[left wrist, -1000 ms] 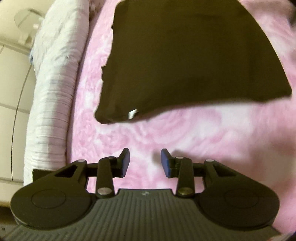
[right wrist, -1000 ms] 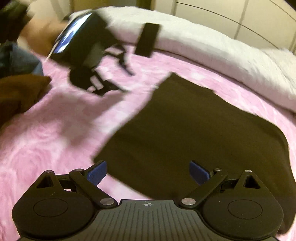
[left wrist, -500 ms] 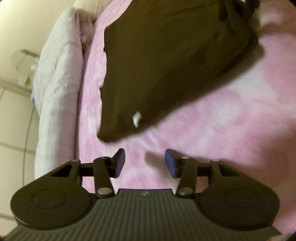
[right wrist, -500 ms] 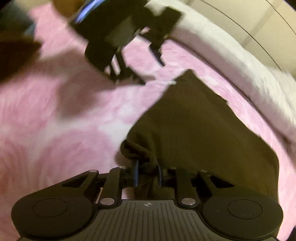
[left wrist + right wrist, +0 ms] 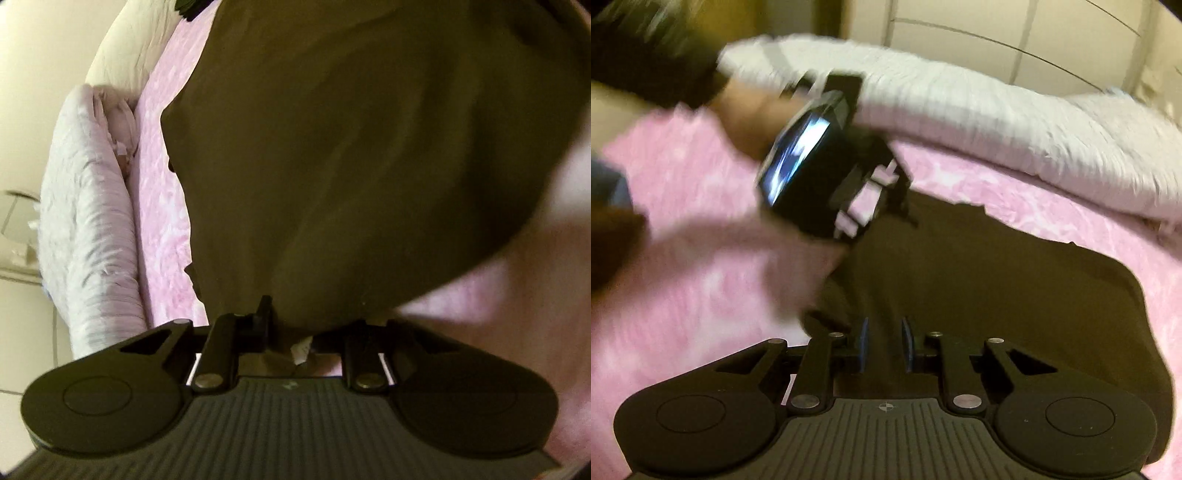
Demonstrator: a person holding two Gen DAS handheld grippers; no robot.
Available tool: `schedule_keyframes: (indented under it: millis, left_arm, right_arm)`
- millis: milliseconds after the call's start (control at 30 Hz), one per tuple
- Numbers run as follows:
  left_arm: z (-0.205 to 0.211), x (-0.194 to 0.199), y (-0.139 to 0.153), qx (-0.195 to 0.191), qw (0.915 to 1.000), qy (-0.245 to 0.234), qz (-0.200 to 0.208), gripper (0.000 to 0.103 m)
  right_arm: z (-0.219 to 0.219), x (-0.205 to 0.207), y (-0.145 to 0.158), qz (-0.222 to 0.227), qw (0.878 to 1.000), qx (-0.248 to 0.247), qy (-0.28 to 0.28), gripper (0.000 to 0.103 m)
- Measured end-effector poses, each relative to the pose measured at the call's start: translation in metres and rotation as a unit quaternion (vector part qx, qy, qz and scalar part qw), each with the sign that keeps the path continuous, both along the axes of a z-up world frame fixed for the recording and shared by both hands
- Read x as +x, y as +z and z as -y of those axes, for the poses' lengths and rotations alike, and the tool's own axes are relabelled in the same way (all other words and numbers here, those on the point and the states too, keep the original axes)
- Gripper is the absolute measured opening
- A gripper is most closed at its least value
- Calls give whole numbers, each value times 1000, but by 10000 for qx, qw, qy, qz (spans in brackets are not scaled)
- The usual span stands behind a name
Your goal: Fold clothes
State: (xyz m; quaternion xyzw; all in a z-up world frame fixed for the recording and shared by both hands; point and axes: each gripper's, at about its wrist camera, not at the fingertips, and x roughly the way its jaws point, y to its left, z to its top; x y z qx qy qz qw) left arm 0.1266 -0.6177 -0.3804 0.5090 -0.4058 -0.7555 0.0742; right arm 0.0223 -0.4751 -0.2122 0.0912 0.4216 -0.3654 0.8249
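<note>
Left claw (image 5: 291,332) just closed, clamped on dark garment (image 5: 351,147) corner with white tag. Right claw (image 5: 884,343) just reopened, parted, cloth between. Spread on pink bed (image 5: 683,295). Only right view: left hand (image 5: 746,118).

The dark garment (image 5: 1015,295) covers the middle of the pink bedspread (image 5: 701,295), leaving open bedspread to its left in the right wrist view. The left gripper (image 5: 827,177), blurred, hangs over the garment's far left corner and blocks that way in. A bunched white duvet (image 5: 997,122) walls off the far side, with a narrow pink strip between it and the garment.
</note>
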Motion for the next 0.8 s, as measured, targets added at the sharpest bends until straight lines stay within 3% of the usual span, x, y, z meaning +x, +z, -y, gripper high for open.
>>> schedule_keyframes:
  millis: [33,67,100,233,333,500,533,567,600,800]
  left_arm:
    - [2,0,3,90,10000,40,-8,14]
    - [4,-1,5,179,9998,79,-17,14]
    - [6,-1,7,258,9996,119,-22,14]
    - [14,-8,11,510,9982,309,-27,13]
    - [14,-13,10,552,9977,385,-23,13]
    - [7,-8,11,473,9980,414,23,13]
    - [6,-9,11,454,9981,425,44,13]
    - [5,-9,11,434,9981,436,65,13]
    - [4,-9,12,414,9981,440,76,12]
    - [-14,7,35,304,9987,414,-26,10]
  right_arm:
    - [-11,0,-5,-167,9997,-142,110,53]
    - [-21,0,-14,-340,9986,-269,307,79]
    - [-31,1,-22,-504,9968,-374,505,87]
    - [-58,11,-52,-915,9885,-254,1175,87]
    - [-66,27,-71,-1090,9831,-461,1396,87]
    - [-41,38,-84,-1186,9850,-790,977,87]
    - [-36,37,-84,-1179,9852,-810,944,85]
    - [-32,37,-84,-1211,9839,-859,995,57]
    - [-32,35,-83,-1275,9818,-905,1081,8]
    - [-40,26,-52,-909,9821,-769,1460,7]
